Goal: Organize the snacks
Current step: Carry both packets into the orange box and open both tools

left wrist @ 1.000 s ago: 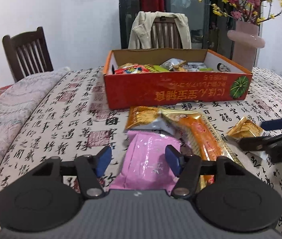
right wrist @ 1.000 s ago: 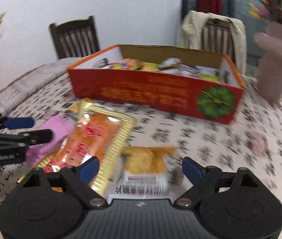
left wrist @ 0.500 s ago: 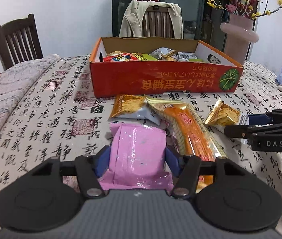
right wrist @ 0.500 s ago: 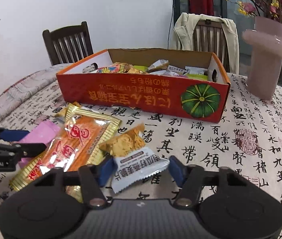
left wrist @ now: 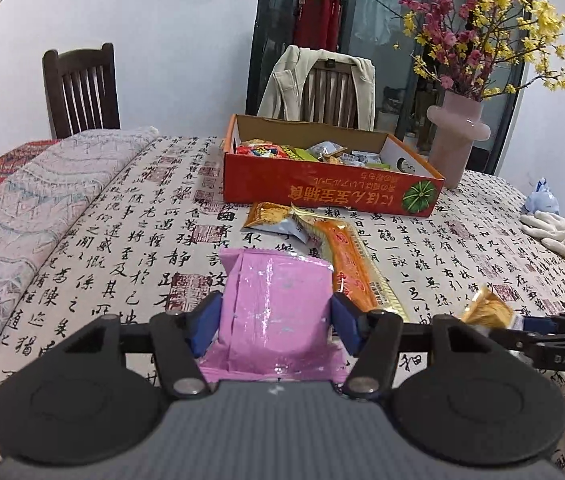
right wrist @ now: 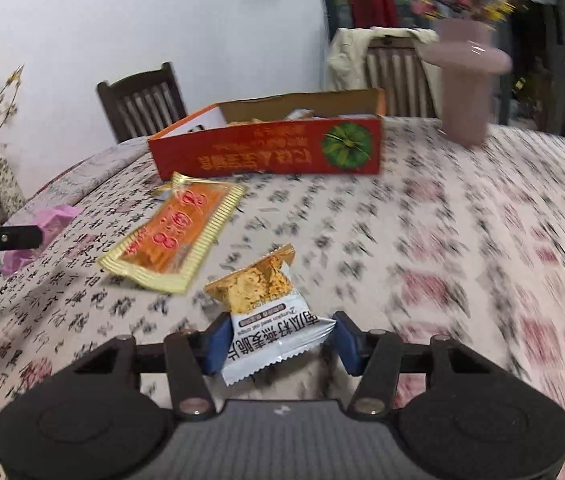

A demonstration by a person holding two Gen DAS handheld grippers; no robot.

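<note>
My left gripper is shut on a pink snack packet and holds it above the table. My right gripper is shut on a small white and gold snack packet, also lifted; it shows at the right of the left wrist view. An orange and gold packet and a gold and silver packet lie on the tablecloth in front of the red cardboard box, which holds several snacks.
A pink vase with flowers stands right of the box. White gloves lie at the table's right edge. A folded quilt covers the left side. Two chairs stand behind the table.
Both grippers closed on their packets and lifted them off the table. The right gripper swung sideways with its packet; its view is blurred by motion.
</note>
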